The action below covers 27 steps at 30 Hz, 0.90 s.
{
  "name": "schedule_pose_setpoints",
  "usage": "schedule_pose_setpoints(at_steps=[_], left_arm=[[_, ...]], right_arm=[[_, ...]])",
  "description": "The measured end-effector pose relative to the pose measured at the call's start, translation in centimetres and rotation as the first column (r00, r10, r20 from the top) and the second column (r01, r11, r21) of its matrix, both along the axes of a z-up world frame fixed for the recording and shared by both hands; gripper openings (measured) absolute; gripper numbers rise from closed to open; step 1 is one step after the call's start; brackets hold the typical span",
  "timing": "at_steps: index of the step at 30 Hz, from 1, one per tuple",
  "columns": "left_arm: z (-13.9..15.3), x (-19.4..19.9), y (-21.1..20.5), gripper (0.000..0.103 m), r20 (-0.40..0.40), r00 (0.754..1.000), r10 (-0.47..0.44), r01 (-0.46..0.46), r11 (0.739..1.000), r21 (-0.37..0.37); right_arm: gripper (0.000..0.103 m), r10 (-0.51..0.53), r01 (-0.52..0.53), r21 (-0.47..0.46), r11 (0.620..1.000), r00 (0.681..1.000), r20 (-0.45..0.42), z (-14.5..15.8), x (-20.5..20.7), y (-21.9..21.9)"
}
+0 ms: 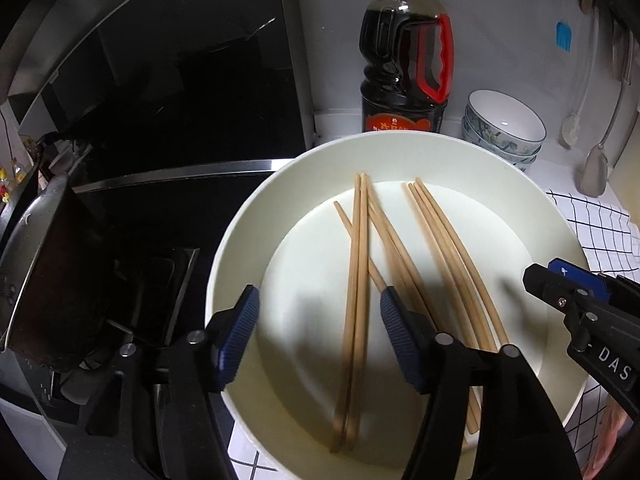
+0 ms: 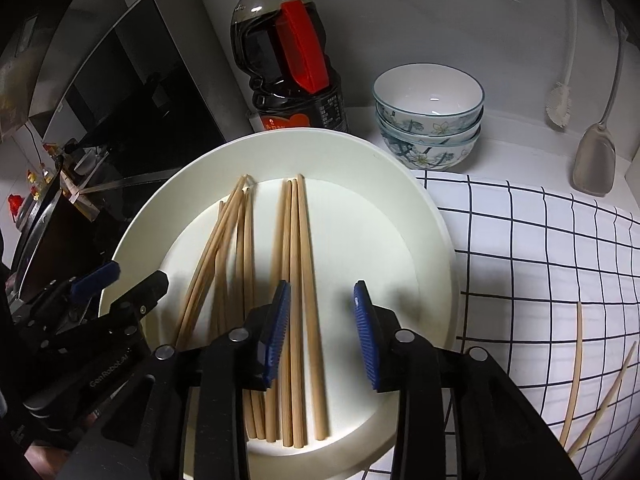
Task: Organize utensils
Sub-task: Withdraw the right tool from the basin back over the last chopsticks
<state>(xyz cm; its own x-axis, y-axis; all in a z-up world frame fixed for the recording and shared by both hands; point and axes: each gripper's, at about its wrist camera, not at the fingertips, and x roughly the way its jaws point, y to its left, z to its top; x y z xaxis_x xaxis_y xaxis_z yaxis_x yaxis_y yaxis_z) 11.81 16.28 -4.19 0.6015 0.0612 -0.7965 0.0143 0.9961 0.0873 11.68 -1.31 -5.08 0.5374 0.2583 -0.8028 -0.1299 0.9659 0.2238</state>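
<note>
The left claw (image 1: pixel 320 312) hangs released over the near side of the plate (image 1: pixel 256 208), its blue pads spread wide with nothing between them; one pair of chopsticks (image 1: pixel 356 280) runs lengthwise through the gap below, untouched. The right claw (image 2: pixel 322 312) is likewise released above the same plate, its jaws apart over the right-hand bundle, gripping nothing. In the left view the right claw shows at the plate's right edge; in the right view the left claw sits at the plate's left edge. The plate — one, wide and cream — holds all but two of the chopsticks seen: a crossed, fanned cluster on the left side and a tighter, roughly parallel bundle (image 2: pixel 296 280) on the right, about four in that bundle, while the left cluster overlaps too much for a sure count. Two more chopsticks (image 2: pixel 576 372) lie off the plate on the checked cloth (image 2: pixel 540 248) to the right, well apart from the rest. Behind the plate stand one dark sauce bottle (image 2: pixel 288 60) with a red handle and a stack of three flowered bowls (image 2: pixel 430 120), the top one holding nothing visible. Against the wall — a white brush (image 2: pixel 560 108) and a grey spatula (image 2: pixel 594 164). A dark stove (image 1: pixel 180 100) lies to the left.
</note>
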Motion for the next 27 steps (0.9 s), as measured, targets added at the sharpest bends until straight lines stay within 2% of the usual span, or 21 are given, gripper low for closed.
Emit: schedule_pose_setpoints(at_steps=[7,10,27], left_arm=[[0.5,-0.4,0.4,0.072,0.008,1.0,0.017,-0.017,1.0,-0.005],[0.6,-0.6,0.5,0.076,0.013,1.0,0.023,-0.022,1.0,-0.009],[0.7,-1.8,0.5,0.081,-0.001,0.999,0.046,-0.046,0.999,-0.001]], right_arm=[[0.04,-0.002,0.002,0.006,1.0,1.0,-0.005,-0.1,-0.3,-0.3],[0.047,-0.012,0.012,0.009,1.0,1.0,-0.012,-0.1,-0.6,-0.5],[0.05,-0.016,0.017,0.043,0.999,1.0,-0.014,0.0,-1.6,-1.6]])
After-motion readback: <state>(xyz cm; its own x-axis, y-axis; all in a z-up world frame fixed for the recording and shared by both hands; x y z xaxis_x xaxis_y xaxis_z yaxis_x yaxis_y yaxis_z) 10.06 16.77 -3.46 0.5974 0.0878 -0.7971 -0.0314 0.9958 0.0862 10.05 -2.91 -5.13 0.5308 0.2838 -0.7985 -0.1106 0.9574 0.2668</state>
